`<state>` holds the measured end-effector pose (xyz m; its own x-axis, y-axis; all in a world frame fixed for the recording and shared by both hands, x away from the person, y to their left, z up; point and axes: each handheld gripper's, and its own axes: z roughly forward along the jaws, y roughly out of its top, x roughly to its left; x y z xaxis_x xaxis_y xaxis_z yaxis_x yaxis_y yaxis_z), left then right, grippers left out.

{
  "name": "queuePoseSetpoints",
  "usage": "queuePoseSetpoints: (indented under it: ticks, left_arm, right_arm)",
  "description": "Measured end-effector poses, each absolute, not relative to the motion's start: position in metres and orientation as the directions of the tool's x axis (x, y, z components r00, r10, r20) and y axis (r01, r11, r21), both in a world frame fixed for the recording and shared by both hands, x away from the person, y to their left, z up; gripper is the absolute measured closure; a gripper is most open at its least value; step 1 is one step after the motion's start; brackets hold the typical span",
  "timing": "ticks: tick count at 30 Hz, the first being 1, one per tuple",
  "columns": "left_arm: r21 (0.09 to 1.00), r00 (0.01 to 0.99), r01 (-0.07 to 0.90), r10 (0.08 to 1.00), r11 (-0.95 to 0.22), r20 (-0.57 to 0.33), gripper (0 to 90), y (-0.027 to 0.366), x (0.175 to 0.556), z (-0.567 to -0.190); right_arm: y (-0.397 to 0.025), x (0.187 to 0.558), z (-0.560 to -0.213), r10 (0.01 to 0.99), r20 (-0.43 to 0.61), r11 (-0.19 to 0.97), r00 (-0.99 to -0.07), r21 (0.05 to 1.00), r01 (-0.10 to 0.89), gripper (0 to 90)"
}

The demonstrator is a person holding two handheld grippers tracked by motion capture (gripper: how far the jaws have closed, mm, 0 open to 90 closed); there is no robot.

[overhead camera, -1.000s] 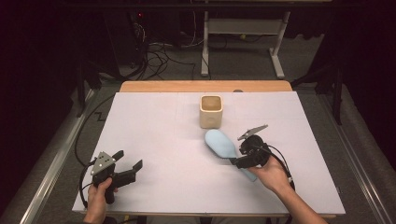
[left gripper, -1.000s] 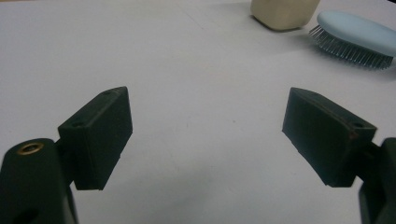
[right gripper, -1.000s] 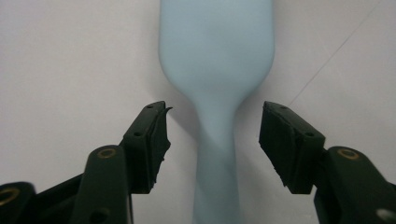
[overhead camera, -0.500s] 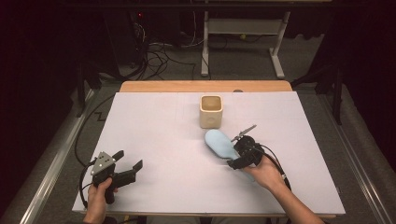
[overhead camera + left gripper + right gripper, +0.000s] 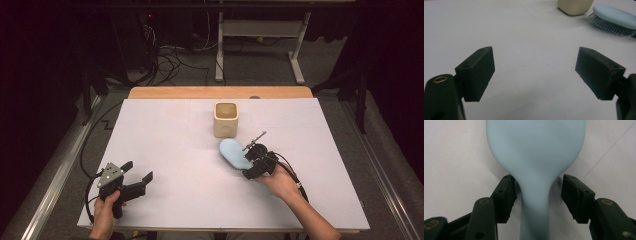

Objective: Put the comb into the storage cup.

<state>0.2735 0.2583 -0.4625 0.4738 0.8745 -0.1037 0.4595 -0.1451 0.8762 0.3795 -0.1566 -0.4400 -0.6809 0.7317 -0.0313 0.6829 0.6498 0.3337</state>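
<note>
Two jaws of right gripper [image 5: 537,195] straddle blue hairbrush [image 5: 535,157] handle (gap on one side); left gripper [image 5: 534,72] wide open, holding nothing.

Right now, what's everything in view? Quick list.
brush: 1, pale blue, bristles down on the sheet, just in front of the cup, neck between the right tool's jaws
cup: 1, cream, centre-far on the sheet
sheet: 1, white, covers the table
table: 1, wood, far edge showing
left tool: 1, black, open, near-left, holds nothing
right tool: 1, black, open, astride the brush neck, a gap on one side
</note>
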Motion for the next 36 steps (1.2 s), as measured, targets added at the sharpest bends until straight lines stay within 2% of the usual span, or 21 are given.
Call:
queuePoseSetpoints:
  ticks: [20,36]
  left_arm:
    - [0.875,0.475,0.46,0.874,-0.149,-0.1,16.8,0.2575,0.2735,-0.4624]
    - [0.876,0.472,0.46,0.875,-0.146,-0.102,16.8,0.2581,0.2737,-0.4626]
  right_arm:
    - [-0.1495,0.3866,-0.4366,0.717,-0.037,0.676,-0.697,0.284,0.68,67.9]
    - [-0.1503,0.3842,-0.4366,0.698,-0.053,0.693,-0.714,0.3,0.656,70.3]
